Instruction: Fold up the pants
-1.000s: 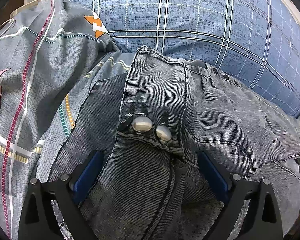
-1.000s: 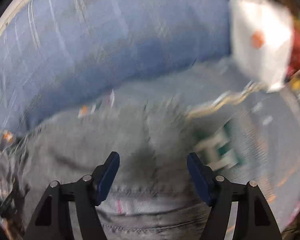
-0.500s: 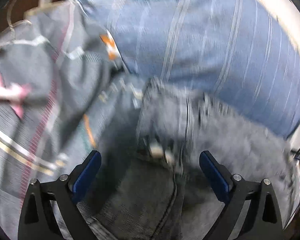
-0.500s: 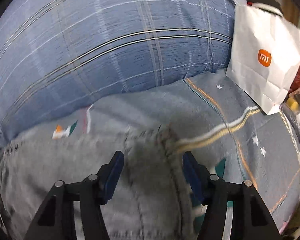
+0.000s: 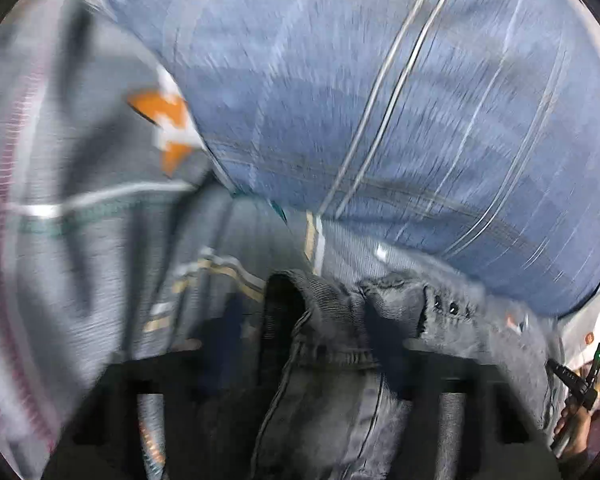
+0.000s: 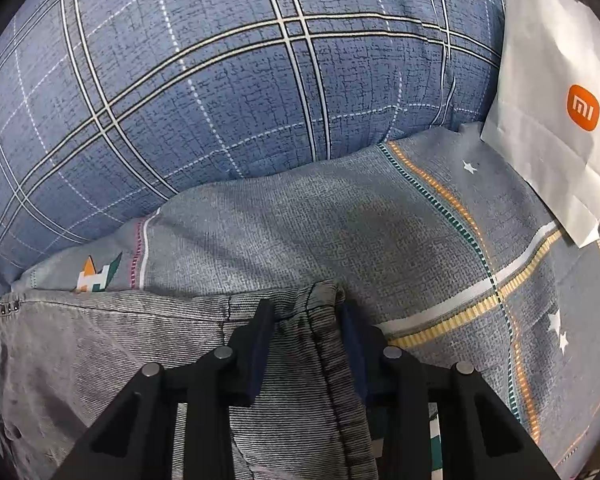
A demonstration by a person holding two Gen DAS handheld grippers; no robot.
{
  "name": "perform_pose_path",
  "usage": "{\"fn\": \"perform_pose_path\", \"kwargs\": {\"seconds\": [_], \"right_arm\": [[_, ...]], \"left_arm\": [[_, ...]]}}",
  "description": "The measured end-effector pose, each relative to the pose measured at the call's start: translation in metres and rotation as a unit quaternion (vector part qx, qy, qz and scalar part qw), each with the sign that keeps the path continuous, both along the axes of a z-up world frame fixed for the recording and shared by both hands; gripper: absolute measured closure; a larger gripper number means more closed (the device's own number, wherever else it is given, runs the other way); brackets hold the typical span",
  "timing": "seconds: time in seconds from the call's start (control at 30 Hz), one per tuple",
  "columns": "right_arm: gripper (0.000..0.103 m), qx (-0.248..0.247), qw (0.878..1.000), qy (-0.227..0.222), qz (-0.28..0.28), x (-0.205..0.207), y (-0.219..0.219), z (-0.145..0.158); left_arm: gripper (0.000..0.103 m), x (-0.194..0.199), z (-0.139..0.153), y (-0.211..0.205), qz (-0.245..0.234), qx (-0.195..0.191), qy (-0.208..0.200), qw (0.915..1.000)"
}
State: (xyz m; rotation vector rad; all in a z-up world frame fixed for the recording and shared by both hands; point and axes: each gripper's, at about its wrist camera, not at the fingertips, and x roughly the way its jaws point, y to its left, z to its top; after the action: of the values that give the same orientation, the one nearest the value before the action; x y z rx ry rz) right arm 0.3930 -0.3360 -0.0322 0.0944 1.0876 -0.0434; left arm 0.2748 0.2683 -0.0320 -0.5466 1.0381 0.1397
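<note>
Grey denim pants (image 5: 332, 400) lie on a patterned grey bedsheet (image 5: 60, 200). In the blurred left wrist view my left gripper (image 5: 308, 344) is closing, and the waistband stands bunched up between its blue pads. In the right wrist view the pants (image 6: 120, 344) lie flat at the lower left. My right gripper (image 6: 306, 332) is closing over their far right corner. A stitched edge of the denim is pinched between its pads.
A big blue checked pillow (image 6: 240, 80) fills the far side, just past the waistband; it also shows in the left wrist view (image 5: 380, 100). A white paper bag (image 6: 552, 100) with an orange logo lies on the bedsheet (image 6: 380, 232) at the right. A person's hand (image 5: 572, 428) shows at the lower right.
Both grippers narrowed from wide open onto the denim. The left gripper slid from the metal buttons up to the waistband edge. The right gripper moved to the pants' right corner.
</note>
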Motion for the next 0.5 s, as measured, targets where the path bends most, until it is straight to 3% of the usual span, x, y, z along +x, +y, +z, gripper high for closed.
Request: {"fn": "perform_pose_path", "kwargs": {"seconds": [0.1,0.3,0.37,0.4,0.47,0.5], "right_arm": [[0.067,0.002,1.000,0.001,0.002,-0.001,0.000,0.001],[0.067,0.020,1.000,0.013,0.006,0.004,-0.006,0.003],[0.067,0.017,1.000,0.016,0.012,0.005,-0.005,0.004],[0.072,0.014,1.000,0.017,0.014,0.005,-0.004,0.004],[0.086,0.000,1.000,0.019,0.017,0.005,-0.002,0.006],[0.087,-0.003,1.000,0.017,0.019,0.005,-0.001,0.008]], "left_arm": [[0.063,0.019,-0.023,0.007,0.009,-0.049,0.042,0.9979],[0.063,0.037,-0.034,0.006,0.004,-0.056,0.058,0.9967],[0.091,0.041,-0.035,0.009,0.009,-0.060,0.057,0.9965],[0.100,0.045,-0.035,0.010,0.010,-0.059,0.059,0.9965],[0.100,0.047,-0.033,0.011,0.009,-0.058,0.053,0.9968],[0.101,0.048,-0.030,0.010,0.009,-0.053,0.050,0.9973]]}}
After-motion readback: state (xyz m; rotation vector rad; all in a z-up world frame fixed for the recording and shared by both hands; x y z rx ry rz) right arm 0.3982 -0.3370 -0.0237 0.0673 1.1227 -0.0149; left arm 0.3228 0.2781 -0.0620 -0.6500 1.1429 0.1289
